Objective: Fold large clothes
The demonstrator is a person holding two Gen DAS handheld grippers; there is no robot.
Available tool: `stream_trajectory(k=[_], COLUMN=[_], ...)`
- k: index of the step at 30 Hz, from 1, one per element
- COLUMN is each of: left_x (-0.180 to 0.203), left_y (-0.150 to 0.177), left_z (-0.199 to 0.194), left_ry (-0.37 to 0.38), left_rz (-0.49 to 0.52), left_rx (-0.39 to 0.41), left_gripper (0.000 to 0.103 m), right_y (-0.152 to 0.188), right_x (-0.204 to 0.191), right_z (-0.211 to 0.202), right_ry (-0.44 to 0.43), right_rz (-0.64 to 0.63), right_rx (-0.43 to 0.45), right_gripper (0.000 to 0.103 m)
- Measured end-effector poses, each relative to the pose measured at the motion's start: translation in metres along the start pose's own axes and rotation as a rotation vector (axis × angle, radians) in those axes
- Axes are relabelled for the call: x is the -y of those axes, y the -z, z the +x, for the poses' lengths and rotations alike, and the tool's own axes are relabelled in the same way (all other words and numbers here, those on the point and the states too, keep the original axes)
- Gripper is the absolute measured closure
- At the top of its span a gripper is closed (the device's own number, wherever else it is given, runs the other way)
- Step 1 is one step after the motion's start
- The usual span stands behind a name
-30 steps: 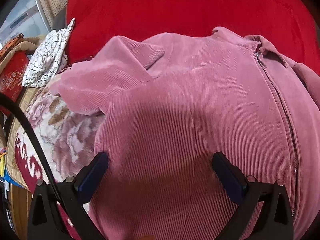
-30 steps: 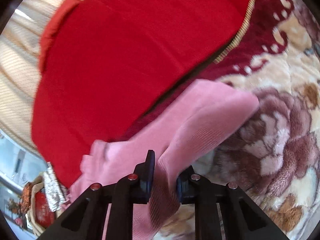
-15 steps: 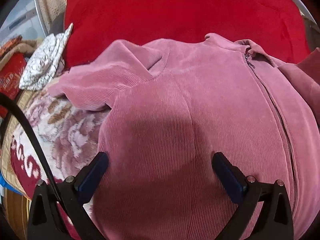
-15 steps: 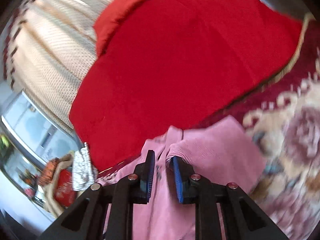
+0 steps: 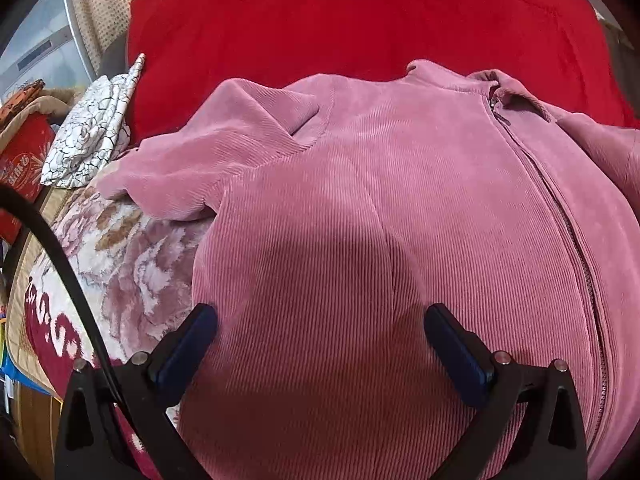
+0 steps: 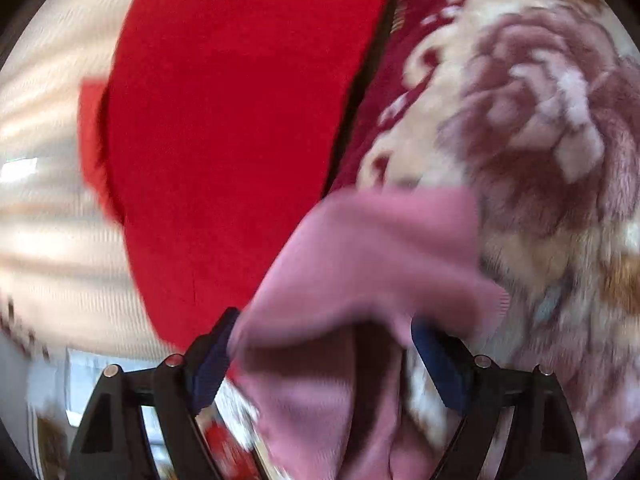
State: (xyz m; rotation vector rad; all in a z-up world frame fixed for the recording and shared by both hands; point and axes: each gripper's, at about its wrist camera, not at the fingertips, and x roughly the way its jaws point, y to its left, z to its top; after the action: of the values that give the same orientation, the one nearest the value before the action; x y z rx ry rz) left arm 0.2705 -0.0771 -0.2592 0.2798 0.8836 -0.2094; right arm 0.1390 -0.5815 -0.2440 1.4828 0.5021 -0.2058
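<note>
On the far left sits a small white patterned cloth (image 5: 90, 128), bunched up at the edge of the flowery blanket (image 5: 120, 256). It is not part of the job.

Next comes the pink jacket (image 5: 400, 208), the big thing to fold. It lies front up on the blanket, with its collar toward the red cover (image 5: 340, 20). Its zipper (image 5: 560, 208) is closed all the way up. One sleeve (image 5: 224, 160) is bent in over the chest (a first small fold, it looks like). The body of the jacket is spread out flat and not folded at all.

The left gripper (image 5: 320, 344) hangs just over the lower part of the jacket. Its jaws are wide apart and nothing is pinched in them.

On the right side, the right gripper (image 6: 320, 360) is opening its jaws. The other sleeve (image 6: 372, 264) sits between them, loose and floppy, and the pads no longer squeeze it. The picture is blurry here, so it is hard to tell just where this sleeve will lie.

So the job looks only just begun. The sleeves are being dealt with, and the big folds of the body are left to do.
</note>
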Motion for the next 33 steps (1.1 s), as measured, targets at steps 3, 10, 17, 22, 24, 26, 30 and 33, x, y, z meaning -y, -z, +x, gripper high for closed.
stream_trajectory(k=[3,10,17,22,24,26,30,33], left_x=[0.001,-0.032,-0.093,-0.122,-0.130,-0.133,-0.123,-0.111], left_y=[0.004,-0.012,-0.008,0.000,0.002,0.000,-0.002,-0.007], left_z=[-0.002,-0.033,-0.069,-0.076,-0.078,-0.076,-0.078,-0.075], left_ry=[-0.005,-0.002,-0.163,-0.206,-0.184,-0.145,-0.052,0.007], left_rz=[0.009,-0.094,-0.321,-0.407,-0.444,-0.481,-0.482,-0.457], left_rx=[0.011,0.110,0.316,0.342,0.347,0.345,0.360,0.352], left_gripper=[0.000,0.000,0.000,0.000,0.000,0.000,0.000,0.000], right_y=[-0.018,0.025,0.171,0.265,0.281,0.292,0.285,0.251], right_x=[0.003,-0.112,-0.205,-0.185,-0.160,-0.139,-0.117,-0.110], right_z=[0.014,0.007,0.038,0.114,0.139,0.154,0.133,0.094], right_ry=[0.042,0.066,-0.034,0.065,0.102,0.155,0.146,0.062], right_rz=[-0.012,-0.493,-0.982,-1.138,-1.124,-1.104,-1.052,-0.980], right_rx=[0.036,0.135,-0.043,-0.371,-0.491,-0.608,-0.735,-0.638], right_gripper=[0.031,0.075,0.074,0.074,0.074,0.074,0.074,0.074])
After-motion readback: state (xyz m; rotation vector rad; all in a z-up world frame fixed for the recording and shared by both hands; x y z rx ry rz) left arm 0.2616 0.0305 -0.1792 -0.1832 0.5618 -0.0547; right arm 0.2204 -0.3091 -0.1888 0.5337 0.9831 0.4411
